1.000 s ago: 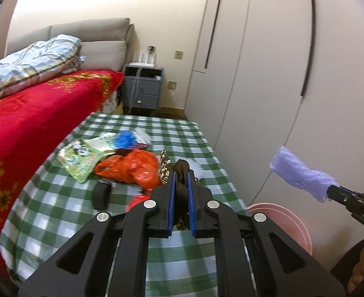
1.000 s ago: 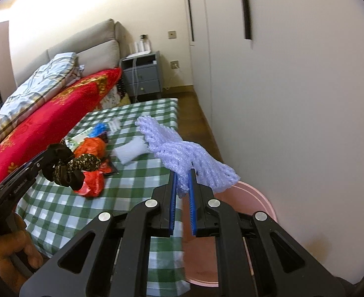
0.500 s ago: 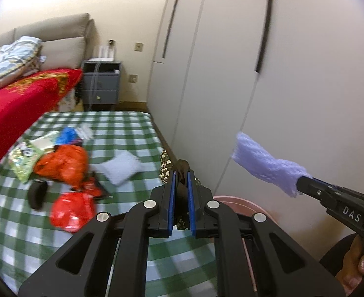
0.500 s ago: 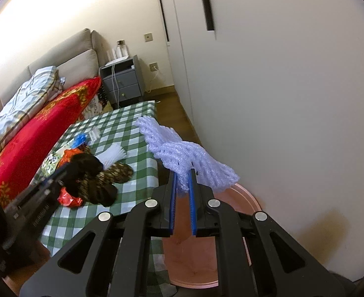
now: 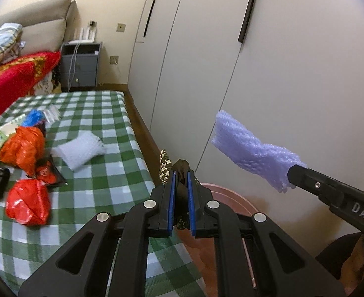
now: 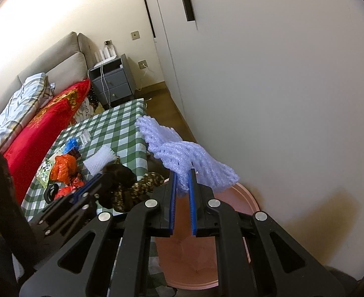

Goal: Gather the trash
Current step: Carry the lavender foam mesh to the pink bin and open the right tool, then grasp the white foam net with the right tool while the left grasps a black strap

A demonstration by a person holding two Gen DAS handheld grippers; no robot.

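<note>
we have swung the left hand-held gripper [image 5: 181, 173] and its dark patterned wrapper [image 5: 164, 164] off the bench's [image 5: 112, 173] edge, over the pink bin [image 5: 231, 198].

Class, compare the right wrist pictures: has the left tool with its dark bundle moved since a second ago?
Yes. The left tool has carried the dark bundle rightward from over the checked table toward the pink bin.
</note>
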